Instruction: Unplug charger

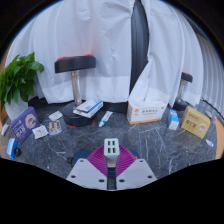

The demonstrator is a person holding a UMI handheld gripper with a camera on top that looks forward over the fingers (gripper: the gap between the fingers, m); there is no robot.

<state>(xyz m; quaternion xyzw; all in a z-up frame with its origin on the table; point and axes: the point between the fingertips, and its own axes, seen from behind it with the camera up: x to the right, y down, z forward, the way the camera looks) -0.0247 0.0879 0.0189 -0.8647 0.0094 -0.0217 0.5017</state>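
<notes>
A small white charger [111, 147] with three dark slots on its face stands between my fingertips, held above the dark marble tabletop [150, 145]. My gripper [111, 160] is shut on it, with the magenta pads [97, 161] pressing on its sides from left and right. The charger's lower body is hidden between the fingers. No socket or power strip shows around the charger.
Beyond the fingers lie a flat blue-and-white box [88, 107], a small white item [105, 118], an orange-and-white box [147, 111], a yellow box [196, 121] and a blue box [22, 124]. A green plant [18, 78] stands at the left. A stool [75, 64] and white curtains stand behind.
</notes>
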